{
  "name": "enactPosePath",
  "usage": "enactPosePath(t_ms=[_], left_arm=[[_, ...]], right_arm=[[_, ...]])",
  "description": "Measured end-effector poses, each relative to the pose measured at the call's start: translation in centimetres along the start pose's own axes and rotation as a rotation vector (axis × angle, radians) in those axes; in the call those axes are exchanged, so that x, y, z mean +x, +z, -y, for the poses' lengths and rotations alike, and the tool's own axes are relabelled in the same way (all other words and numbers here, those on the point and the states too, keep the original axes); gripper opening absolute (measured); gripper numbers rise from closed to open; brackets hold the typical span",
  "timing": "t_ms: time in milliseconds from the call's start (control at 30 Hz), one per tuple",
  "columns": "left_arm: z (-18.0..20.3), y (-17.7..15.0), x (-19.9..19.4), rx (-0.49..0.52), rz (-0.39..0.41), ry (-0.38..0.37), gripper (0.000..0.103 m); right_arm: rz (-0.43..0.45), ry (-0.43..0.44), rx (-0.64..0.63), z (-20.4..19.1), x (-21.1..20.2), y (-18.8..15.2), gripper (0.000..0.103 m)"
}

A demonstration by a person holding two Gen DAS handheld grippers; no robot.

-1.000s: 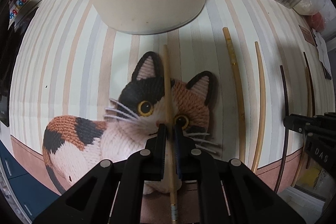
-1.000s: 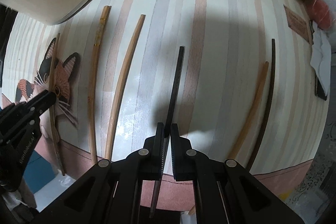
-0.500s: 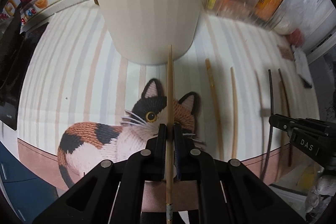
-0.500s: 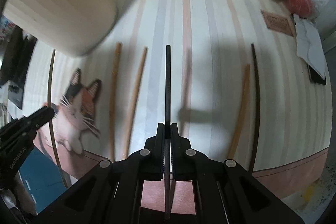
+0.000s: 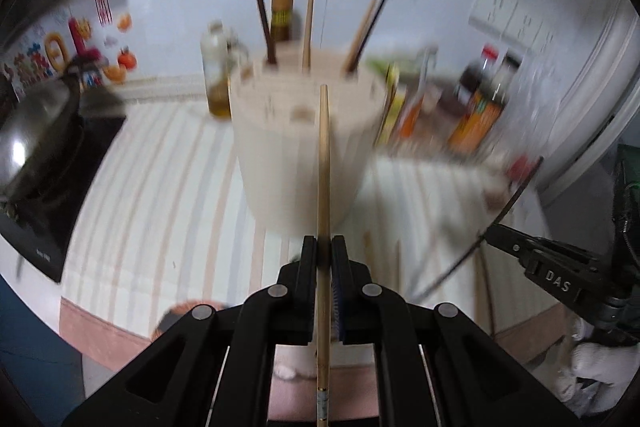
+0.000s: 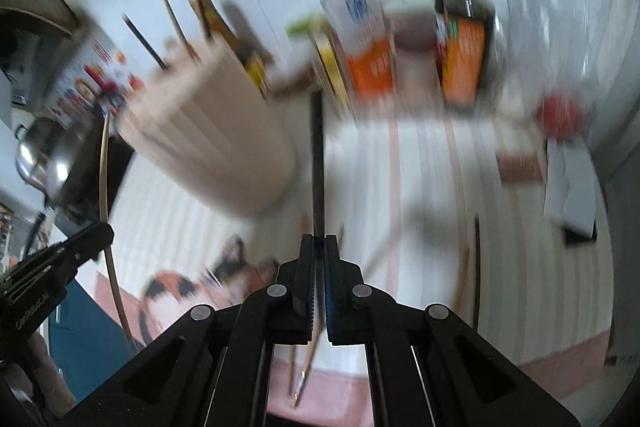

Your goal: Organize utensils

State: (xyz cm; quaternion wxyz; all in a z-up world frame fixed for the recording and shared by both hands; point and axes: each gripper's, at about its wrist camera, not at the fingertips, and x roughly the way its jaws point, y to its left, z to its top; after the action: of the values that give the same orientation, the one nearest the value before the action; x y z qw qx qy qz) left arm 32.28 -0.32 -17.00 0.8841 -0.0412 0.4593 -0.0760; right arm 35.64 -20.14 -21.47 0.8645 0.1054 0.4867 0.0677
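My left gripper (image 5: 324,247) is shut on a light wooden chopstick (image 5: 323,163), held in the air and pointing at the cream utensil holder (image 5: 304,155), which has several chopsticks standing in its top holes. My right gripper (image 6: 319,245) is shut on a black chopstick (image 6: 318,155), also lifted, to the right of the holder (image 6: 208,143). Each gripper shows in the other's view: the right one (image 5: 492,233) with its black stick, the left one (image 6: 96,239) with its light stick. Loose chopsticks (image 6: 476,267) still lie on the striped mat.
A wok (image 5: 36,139) on a black cooktop stands at the left. Bottles and boxes (image 5: 476,115) line the wall behind the holder. A cat picture (image 6: 188,283) marks the mat's near edge. Papers (image 6: 568,187) lie at the right. Both views are motion-blurred.
Both grippers have risen and tilted up from the mat with their chopsticks. The views swung from looking down at the mat to looking level at the holder's top and the back wall.
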Motion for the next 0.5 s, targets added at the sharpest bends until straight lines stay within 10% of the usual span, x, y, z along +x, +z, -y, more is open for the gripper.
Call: enactPosePath(t_ms=[300, 500], left_arm=[[0.6, 5.6, -5.1, 0.002, 0.179, -0.007, 0.004], [-1.1, 4.5, -2.2, -0.015, 0.128, 0.088, 0.004]], right_arm=[[0.155, 0.072, -0.033, -2.7, -4.2, 6.7, 0.0], [-0.083, 0.111, 0.102, 0.4, 1.1, 5.3, 0.001]])
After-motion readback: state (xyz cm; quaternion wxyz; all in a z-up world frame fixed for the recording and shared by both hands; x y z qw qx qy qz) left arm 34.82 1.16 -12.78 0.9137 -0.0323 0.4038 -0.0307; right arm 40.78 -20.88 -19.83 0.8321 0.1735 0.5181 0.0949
